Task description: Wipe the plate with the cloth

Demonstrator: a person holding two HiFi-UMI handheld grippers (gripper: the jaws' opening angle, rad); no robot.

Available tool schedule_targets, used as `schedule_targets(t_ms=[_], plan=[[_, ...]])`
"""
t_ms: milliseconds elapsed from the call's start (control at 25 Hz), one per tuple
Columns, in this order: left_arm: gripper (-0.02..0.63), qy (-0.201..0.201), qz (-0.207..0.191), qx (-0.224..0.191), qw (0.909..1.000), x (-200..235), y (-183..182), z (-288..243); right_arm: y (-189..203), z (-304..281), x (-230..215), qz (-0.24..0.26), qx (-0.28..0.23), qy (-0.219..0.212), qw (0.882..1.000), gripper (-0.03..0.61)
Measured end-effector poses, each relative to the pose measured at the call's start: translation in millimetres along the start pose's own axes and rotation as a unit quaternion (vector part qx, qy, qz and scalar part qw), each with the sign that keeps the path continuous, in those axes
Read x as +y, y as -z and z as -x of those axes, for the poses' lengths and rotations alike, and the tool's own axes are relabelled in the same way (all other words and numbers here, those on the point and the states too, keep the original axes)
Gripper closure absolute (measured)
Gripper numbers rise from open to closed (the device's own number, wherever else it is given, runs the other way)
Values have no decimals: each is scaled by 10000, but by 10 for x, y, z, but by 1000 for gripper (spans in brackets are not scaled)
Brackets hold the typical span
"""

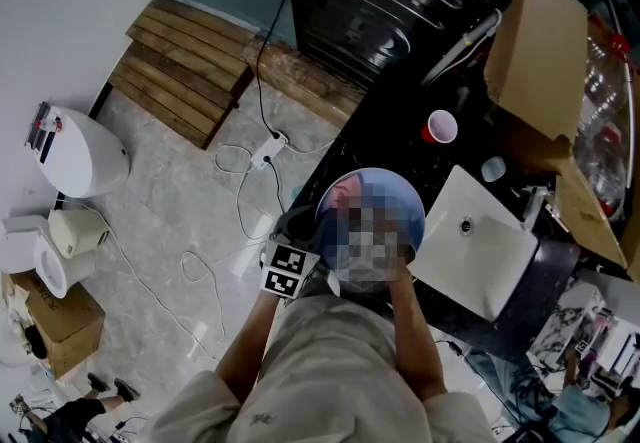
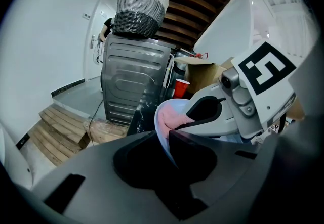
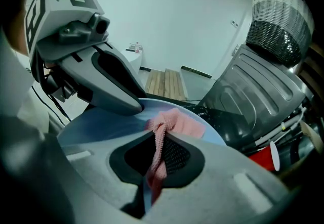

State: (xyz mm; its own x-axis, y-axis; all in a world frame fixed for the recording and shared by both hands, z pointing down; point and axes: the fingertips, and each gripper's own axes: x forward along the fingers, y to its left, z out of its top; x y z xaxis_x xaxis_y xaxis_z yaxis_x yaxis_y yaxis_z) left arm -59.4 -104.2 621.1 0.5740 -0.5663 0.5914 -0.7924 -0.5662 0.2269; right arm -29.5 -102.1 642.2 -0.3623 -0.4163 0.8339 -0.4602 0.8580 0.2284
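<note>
A light blue plate [image 1: 400, 199] is held up in front of the person, above the dark counter [image 1: 400, 146]. My left gripper [image 2: 164, 134] is shut on the plate's rim [image 2: 161, 127], which I see edge on between its jaws. A pink cloth [image 3: 174, 123] lies pressed on the plate's face [image 3: 96, 129], and my right gripper [image 3: 157, 142] is shut on the cloth's bunched end. The left gripper's marker cube [image 1: 287, 269] shows in the head view. The right gripper is hidden there behind a mosaic patch. Each gripper sees the other: the right gripper [image 2: 238, 109], the left gripper [image 3: 96, 74].
A grey washing machine [image 2: 132, 84] with a wicker basket [image 2: 140, 8] on top stands ahead. A red cup [image 1: 440, 127], a white sink [image 1: 478, 243] and a cardboard box [image 1: 540, 51] are on or by the counter. Wooden steps [image 1: 185, 66] and cables [image 1: 250, 159] lie on the floor.
</note>
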Motion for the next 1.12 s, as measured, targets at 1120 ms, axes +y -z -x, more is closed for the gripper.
schedule_targets(t_ms=[1120], plan=[[535, 8, -81, 24, 10000, 4, 7, -2, 184, 292, 560, -186, 309, -1139, 9928, 557]])
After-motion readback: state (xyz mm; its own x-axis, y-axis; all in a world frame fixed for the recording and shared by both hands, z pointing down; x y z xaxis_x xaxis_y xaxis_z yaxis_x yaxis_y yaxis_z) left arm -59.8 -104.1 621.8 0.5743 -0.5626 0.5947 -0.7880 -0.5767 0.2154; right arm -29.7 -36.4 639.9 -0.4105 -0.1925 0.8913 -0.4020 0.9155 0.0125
